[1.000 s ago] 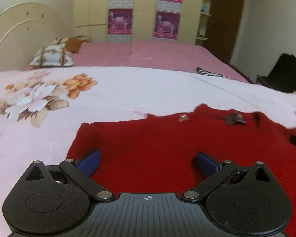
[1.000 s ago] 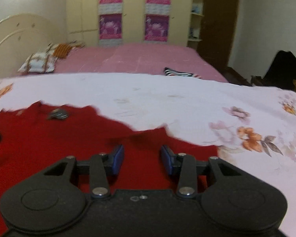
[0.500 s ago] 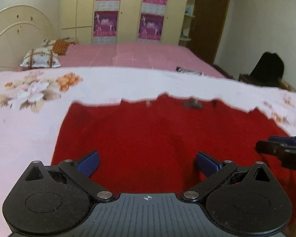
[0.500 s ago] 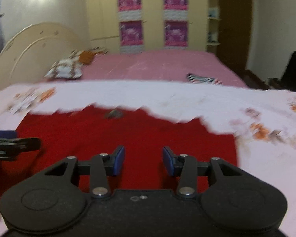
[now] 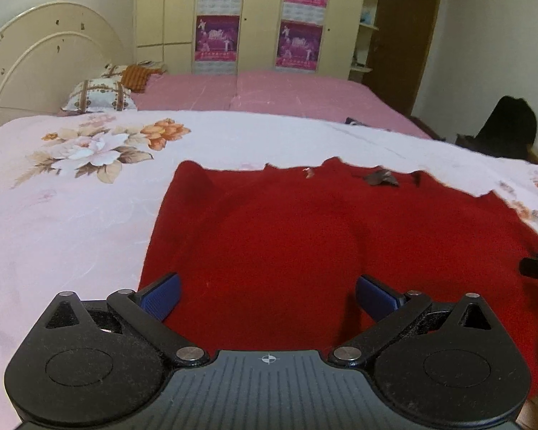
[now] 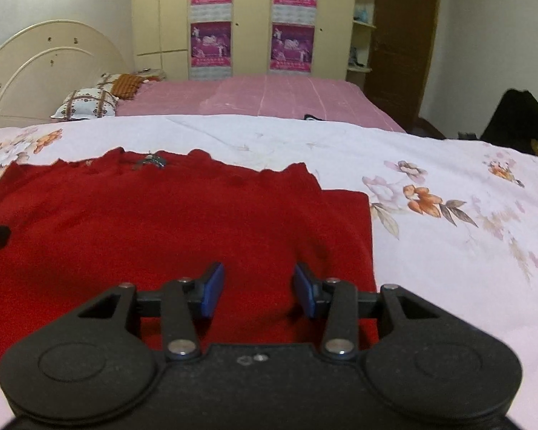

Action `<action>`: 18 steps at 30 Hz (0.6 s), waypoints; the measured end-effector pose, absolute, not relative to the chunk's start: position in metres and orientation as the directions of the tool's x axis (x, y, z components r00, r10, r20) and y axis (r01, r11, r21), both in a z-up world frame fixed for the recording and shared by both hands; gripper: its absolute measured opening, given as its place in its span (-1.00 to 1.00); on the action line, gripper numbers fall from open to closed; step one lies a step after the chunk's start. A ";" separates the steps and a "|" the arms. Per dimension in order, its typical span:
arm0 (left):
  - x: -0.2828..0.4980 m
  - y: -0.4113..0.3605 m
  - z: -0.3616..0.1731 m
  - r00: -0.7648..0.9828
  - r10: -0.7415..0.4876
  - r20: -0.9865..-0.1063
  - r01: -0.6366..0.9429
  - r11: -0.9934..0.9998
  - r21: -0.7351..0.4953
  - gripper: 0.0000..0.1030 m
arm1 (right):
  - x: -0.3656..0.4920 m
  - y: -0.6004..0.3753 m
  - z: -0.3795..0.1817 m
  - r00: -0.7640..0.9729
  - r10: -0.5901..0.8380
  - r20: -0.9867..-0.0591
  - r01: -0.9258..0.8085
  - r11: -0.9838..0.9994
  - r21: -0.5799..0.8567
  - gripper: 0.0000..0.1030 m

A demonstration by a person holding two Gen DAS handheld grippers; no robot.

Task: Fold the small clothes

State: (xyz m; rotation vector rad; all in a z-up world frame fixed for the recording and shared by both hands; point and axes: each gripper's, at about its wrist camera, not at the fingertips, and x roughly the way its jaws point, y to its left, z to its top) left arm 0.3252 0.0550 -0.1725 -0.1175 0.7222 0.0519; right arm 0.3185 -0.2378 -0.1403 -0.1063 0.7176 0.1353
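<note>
- Since the earlier frames, both grippers have been drawn back across the red sweater (image 5: 297, 251), so that more of the garment and its far edge is taken in by each wrist view.
- Left of the sweater, a large printed flower (image 5: 100, 150) is seen on the pale floral bedsheet (image 5: 53, 222) on which the garment is spread flat.
- Over the sweater's left part, the left gripper (image 5: 267, 295) is held with its jaws spread wide; its blue pads (image 5: 161, 295) stand well apart above the red knit and nothing is clamped between them.
- Along the sweater's far edge a small dark ornament (image 5: 380, 178) is seen lying on the cloth.
- At the right margin of the left wrist view, a black tip of the other gripper is seen over the sweater.
- Over the sweater's right part, the right gripper (image 6: 258, 288) is held with its jaws partly apart; red fabric lies between and below the pads, but no pinch on it can be made out, so the tool is read as released.
- Beside the right gripper, the sweater's right edge (image 6: 366, 236) is seen as a straight line on the sheet.
- Right of the sweater, orange printed flowers (image 6: 423, 199) are seen on the bedsheet.
- Beyond the sweater, a pink bedspread (image 6: 269, 96), a patterned pillow (image 6: 86, 105) and a cream wardrobe (image 6: 251, 18) are seen.
</note>
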 end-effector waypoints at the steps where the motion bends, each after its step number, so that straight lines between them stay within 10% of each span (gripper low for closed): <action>1: 0.319 0.054 -0.169 0.754 -0.001 -0.657 -0.079 0.993 -0.092 0.99 | 0.314 -0.234 -0.137 0.749 0.096 -0.655 -0.163 0.986 -0.043 -0.19; 18: 0.252 0.043 -0.188 0.725 0.009 -0.688 -0.007 1.000 0.005 1.00 | 0.241 -0.226 -0.151 0.706 0.101 -0.701 -0.239 0.966 -0.100 0.00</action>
